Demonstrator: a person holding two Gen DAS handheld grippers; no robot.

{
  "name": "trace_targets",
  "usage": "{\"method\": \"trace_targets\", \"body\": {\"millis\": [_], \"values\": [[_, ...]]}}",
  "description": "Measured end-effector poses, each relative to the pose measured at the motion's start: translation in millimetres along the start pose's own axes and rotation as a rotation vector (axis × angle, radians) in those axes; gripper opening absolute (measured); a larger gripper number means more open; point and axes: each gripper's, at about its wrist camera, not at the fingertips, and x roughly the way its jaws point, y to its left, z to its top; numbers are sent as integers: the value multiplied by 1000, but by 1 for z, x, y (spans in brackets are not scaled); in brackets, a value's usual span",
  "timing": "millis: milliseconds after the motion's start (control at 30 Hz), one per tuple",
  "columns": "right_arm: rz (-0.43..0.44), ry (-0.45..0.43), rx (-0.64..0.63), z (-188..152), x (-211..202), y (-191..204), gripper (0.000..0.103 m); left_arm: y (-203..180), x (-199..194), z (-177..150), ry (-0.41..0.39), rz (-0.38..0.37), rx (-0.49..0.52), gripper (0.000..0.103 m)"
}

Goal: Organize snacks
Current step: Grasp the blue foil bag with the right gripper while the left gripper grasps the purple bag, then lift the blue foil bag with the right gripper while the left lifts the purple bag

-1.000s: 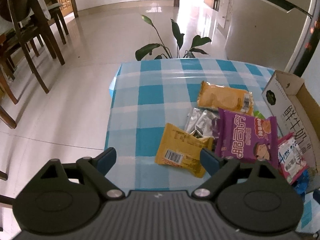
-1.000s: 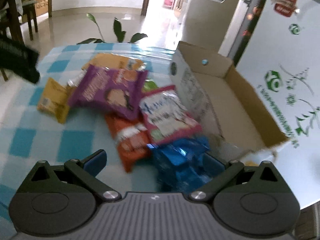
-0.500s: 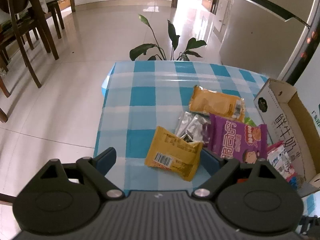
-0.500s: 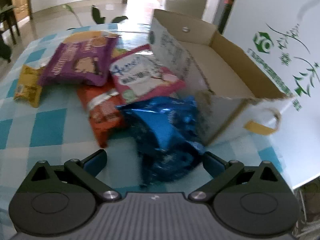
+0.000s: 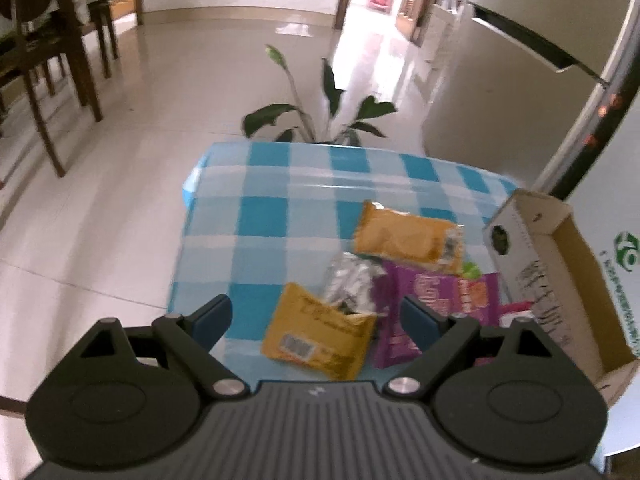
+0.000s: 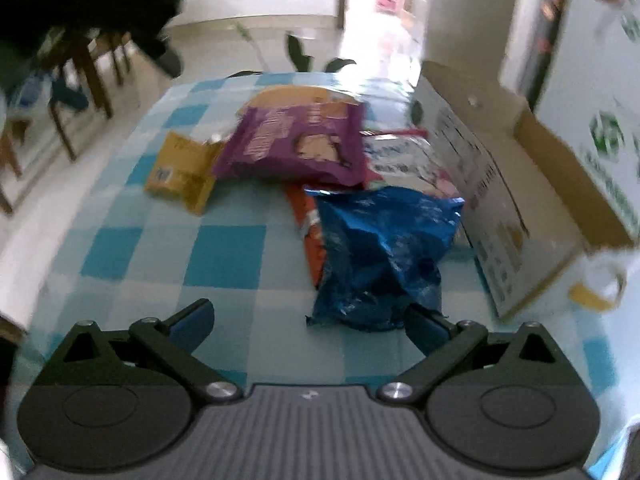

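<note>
Several snack packets lie on a blue-checked tablecloth (image 5: pixel 260 216). In the left wrist view my left gripper (image 5: pixel 316 318) is open and empty, above the near table edge, with a yellow packet (image 5: pixel 320 340) between its fingers further off. A silver packet (image 5: pixel 352 284), an orange packet (image 5: pixel 408 240) and a purple packet (image 5: pixel 436 308) lie beyond. In the right wrist view my right gripper (image 6: pixel 308 324) is open and empty, just short of a blue packet (image 6: pixel 384 252). The purple packet (image 6: pixel 296 144), yellow packet (image 6: pixel 184 172), a red-orange packet (image 6: pixel 308 232) and a white-pink packet (image 6: pixel 408 160) lie behind it.
An open cardboard box (image 6: pixel 520 184) stands on the right of the table, also in the left wrist view (image 5: pixel 560 264). A white carton (image 6: pixel 608 92) is behind it. A potted plant (image 5: pixel 316 120), wooden chairs (image 5: pixel 52 60) and a fridge (image 5: pixel 500 92) stand beyond the table.
My left gripper has drawn back and up, so the packets look smaller. My right gripper has pulled back and swung left from the blue packet; both views are blurred by motion.
</note>
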Motion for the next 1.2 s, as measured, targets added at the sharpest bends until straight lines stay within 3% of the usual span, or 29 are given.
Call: {"method": "trace_targets", "body": {"millis": [100,267,533,633,900,1100,1200], "values": [[-32,-21,76,7,-1,-16,103,-10,8,2,34,-65,11,91],[-58,-56,96,17,1,-33,102,-33,23,1,79,-165,61,91],[-40,-1,160,24,23,-49,78,-66,59,-2,146,-253,119,91],[-29,-6,167,24,25,-51,74,-70,70,-2,161,-252,97,91],[40,-9,165,23,20,-41,70,-68,83,15,82,-249,13,93],[47,-3,159,24,21,-40,70,-74,104,10,110,-218,74,93],[52,0,175,26,20,-40,70,-71,100,-1,86,-186,92,92]]}}
